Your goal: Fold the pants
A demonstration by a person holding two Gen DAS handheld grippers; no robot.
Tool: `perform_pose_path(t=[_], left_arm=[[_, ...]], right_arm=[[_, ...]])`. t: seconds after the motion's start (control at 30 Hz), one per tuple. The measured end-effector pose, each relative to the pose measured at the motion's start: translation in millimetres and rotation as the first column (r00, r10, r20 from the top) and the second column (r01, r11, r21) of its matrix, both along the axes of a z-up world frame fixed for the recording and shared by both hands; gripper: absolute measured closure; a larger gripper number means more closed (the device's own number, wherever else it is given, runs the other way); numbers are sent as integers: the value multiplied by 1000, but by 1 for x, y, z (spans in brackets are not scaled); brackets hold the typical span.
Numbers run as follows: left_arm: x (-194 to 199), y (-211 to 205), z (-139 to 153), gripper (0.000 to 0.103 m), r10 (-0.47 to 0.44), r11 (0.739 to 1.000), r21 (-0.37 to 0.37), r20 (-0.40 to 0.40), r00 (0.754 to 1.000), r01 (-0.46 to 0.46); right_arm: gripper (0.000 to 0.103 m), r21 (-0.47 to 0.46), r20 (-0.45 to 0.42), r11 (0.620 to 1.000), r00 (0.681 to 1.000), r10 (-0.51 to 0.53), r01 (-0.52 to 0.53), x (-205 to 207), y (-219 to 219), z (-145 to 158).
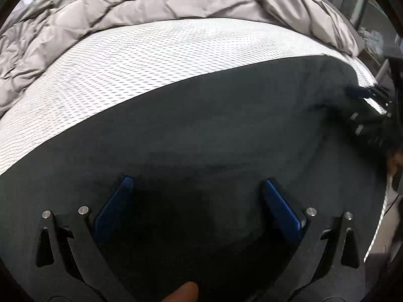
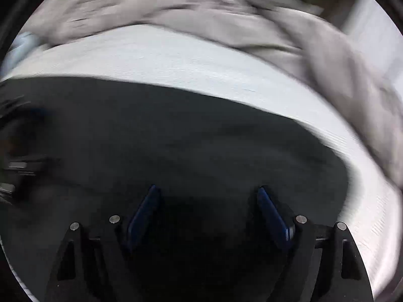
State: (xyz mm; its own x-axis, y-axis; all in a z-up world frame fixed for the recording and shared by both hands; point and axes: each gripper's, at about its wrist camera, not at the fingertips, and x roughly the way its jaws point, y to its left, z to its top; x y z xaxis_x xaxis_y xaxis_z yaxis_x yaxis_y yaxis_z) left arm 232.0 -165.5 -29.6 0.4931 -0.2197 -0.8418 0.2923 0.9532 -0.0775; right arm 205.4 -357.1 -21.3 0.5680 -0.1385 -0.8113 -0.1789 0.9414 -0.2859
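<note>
The dark pants lie spread flat on a white textured mattress. In the left wrist view my left gripper hovers over the near part of the fabric, blue pads wide apart and open, nothing pinched. At the pants' far right end, the right gripper shows as a blurred shape with a blue pad. The right wrist view is motion-blurred: my right gripper stands open above the pants, with no cloth between its pads. The left gripper is a dark smear at the left edge.
A crumpled grey duvet is bunched along the far side of the mattress, also seen as the duvet beyond the white mattress. A fingertip shows at the bottom edge. The mattress edge drops off at right.
</note>
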Motion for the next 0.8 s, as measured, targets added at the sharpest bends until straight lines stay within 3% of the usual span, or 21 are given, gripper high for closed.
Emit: perform_pose_path(t=[0.07,0.1,0.13,0.23,0.33,0.47,0.67,0.73,0.8], left_arm=[[1,9,-2,0,17,1000,-12,-7,1000,-17],[1,11,-2,0,24,1000,-19,-8,1000,-24],[0,11,-1,0,27,1000,-13,-7,1000,-28],[-5,17,4,1,46,999,-7,-1,999,-46],[-5,24,20,1,53,997,-52,35,998,-51],[29,17,28,1,83,990,-118,14,996,-81],[52,15,2,1,149,985,-83,-31,988,-151],[52,13,1,1,137,988,-70,-17,990,-137],[51,12,0,1,130,989,-67,-9,992,-130]], right_arm=[[22,16,19,993,993,-120,120,6,-33,2],[21,-33,36,978,978,-207,208,10,-49,-1],[20,-34,45,969,969,-242,243,11,-59,-2],[20,78,29,959,961,-274,271,11,-73,3],[21,55,86,964,961,-263,259,-4,-66,25],[20,146,171,976,968,-183,159,3,-26,52],[20,148,48,989,998,-33,25,62,48,3],[20,84,5,995,999,-53,53,72,50,-16],[20,57,21,988,990,-142,141,77,30,-14]])
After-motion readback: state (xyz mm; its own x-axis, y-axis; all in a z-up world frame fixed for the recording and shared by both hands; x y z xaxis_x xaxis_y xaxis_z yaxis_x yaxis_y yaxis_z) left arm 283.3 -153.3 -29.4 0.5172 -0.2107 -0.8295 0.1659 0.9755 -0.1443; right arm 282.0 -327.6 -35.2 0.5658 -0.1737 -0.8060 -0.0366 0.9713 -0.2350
